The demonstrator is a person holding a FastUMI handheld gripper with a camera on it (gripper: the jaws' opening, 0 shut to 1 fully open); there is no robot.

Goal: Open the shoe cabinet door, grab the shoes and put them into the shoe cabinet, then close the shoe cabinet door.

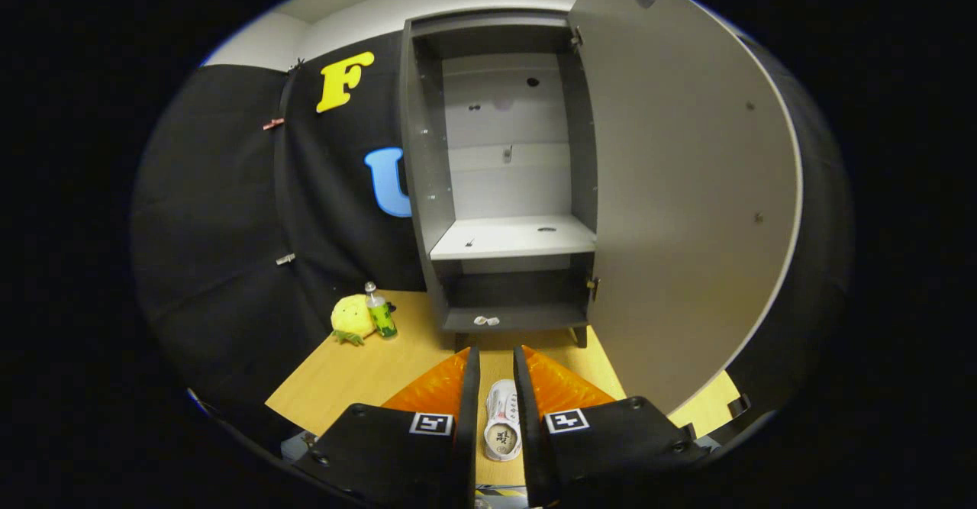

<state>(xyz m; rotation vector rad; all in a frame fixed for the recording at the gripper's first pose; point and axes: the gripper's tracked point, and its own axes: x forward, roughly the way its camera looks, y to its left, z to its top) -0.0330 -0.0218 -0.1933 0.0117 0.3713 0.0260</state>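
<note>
White shoe is seen between the fingers of the gripper — whether it is pressed on both sides cannot be told. Beyond them, the shoe cabinet stands with its door already swung open — shelving and closing are judged left.
</note>
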